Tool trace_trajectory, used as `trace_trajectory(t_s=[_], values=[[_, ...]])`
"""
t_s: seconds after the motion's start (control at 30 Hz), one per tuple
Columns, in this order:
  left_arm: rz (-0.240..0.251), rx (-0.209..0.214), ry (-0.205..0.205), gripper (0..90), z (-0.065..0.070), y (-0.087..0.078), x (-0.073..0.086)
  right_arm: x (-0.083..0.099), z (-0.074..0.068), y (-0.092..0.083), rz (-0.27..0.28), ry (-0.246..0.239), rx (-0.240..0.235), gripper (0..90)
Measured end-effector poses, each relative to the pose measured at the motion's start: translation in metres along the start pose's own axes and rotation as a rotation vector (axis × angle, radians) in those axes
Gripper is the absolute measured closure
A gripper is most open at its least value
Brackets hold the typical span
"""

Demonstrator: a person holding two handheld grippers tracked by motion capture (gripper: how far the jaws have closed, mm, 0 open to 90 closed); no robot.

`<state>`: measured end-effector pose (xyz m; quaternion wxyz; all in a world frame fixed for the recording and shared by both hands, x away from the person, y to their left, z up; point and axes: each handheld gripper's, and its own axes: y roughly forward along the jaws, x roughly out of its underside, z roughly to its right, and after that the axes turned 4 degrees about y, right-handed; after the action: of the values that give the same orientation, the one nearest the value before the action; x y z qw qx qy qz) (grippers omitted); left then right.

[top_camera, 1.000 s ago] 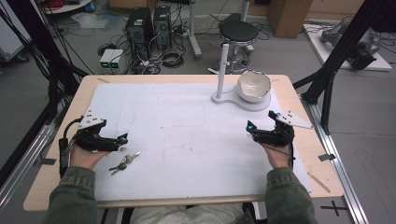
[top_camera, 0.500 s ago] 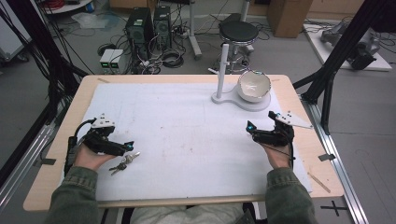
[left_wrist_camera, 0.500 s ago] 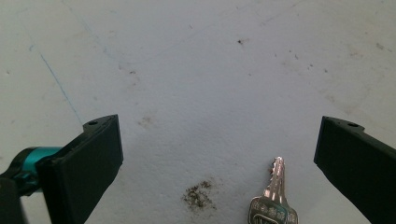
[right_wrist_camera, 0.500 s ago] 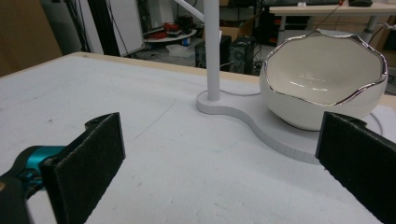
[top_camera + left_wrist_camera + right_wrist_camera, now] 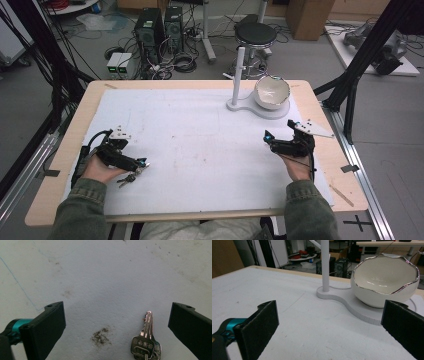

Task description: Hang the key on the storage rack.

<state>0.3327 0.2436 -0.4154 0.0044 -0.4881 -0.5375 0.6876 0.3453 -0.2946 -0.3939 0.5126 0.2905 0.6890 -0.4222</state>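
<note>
- Black jaws of the left gripper (image 5: pixel 117 325) are standing spread wide, nothing pinched between them, and they are hanging low over the white mat (image 5: pixel 200 130).
- Silver keys (image 5: pixel 145 343) are lying flat on the mat between those jaws, nearer the right-hand one in the left gripper view and touching neither; the top key's blade is pointing away from the camera.
- From the high view, the left gripper (image 5: pixel 142 163) is sitting near the front left corner of the mat, with the keys (image 5: pixel 129 177) lying just under and behind its tips, right by the person's hand.
- A dark smudge (image 5: pixel 100 336) is showing on the mat just beside the keys, between the jaws.
- Over on the other side, the right gripper (image 5: pixel 329 322) is also standing wide apart and holding nothing, jaws aimed at the far right corner.
- In the high view the right gripper (image 5: pixel 267 135) is hovering near the mat's right edge, well apart from the keys.
- Ahead of it, a white bowl (image 5: pixel 384 282) with a wavy silver rim is resting on a flat white stand (image 5: pixel 352 306), upright post (image 5: pixel 325 265) rising beside it.
- Everything is sitting on the wooden table (image 5: pixel 85 107).
</note>
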Motion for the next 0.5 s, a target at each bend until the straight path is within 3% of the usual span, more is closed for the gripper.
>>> trace_trajectory(t_s=[0.33, 0.5], values=[[-0.065, 0.012, 0.031, 1.8, 0.0048, 0.0077, 0.0002, 0.0004, -0.0005, 0.0006, -0.007, -0.008, 0.003, 0.3], [-0.085, 0.034, 0.057, 9.3, 0.0075, 0.0086, 0.0003, 0.0005, -0.0008, 0.0007, -0.010, -0.006, 0.003, 0.3]])
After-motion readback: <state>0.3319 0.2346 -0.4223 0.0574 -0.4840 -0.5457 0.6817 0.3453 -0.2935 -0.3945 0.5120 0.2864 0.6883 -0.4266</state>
